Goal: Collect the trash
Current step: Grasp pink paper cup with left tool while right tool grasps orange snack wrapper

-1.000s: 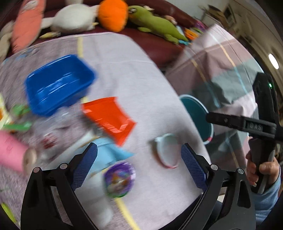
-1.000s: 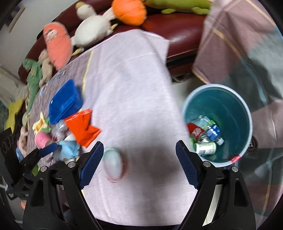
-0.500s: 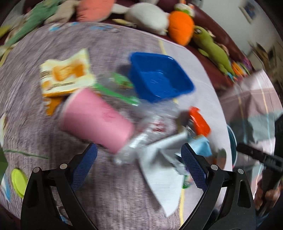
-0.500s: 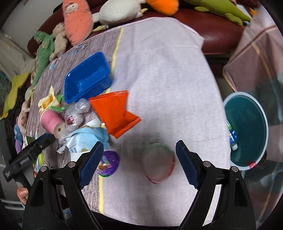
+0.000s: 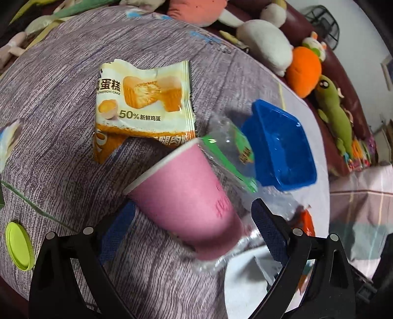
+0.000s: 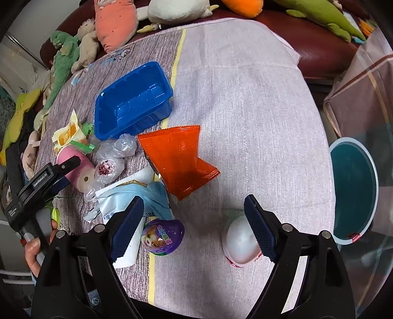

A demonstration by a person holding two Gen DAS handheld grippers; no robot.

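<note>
A pink paper cup lies on its side on the table, also seen in the right wrist view. My left gripper is open, its jaws on either side of the cup's base without closing on it. My right gripper is open and empty above the table's near edge. Between and beside its fingers lie a purple egg-shaped pack and a white round cup. An orange wrapper, a light blue packet, clear crumpled plastic and a yellow cake wrapper lie around.
A blue plastic tray sits mid-table. A teal trash bin stands on the floor off the table's right edge. Plush toys line the sofa behind. A green lid lies near the left gripper.
My left gripper has swung left from the table's right part and closed in on the pink cup. My right gripper has turned from the bin toward the table and come lower.
</note>
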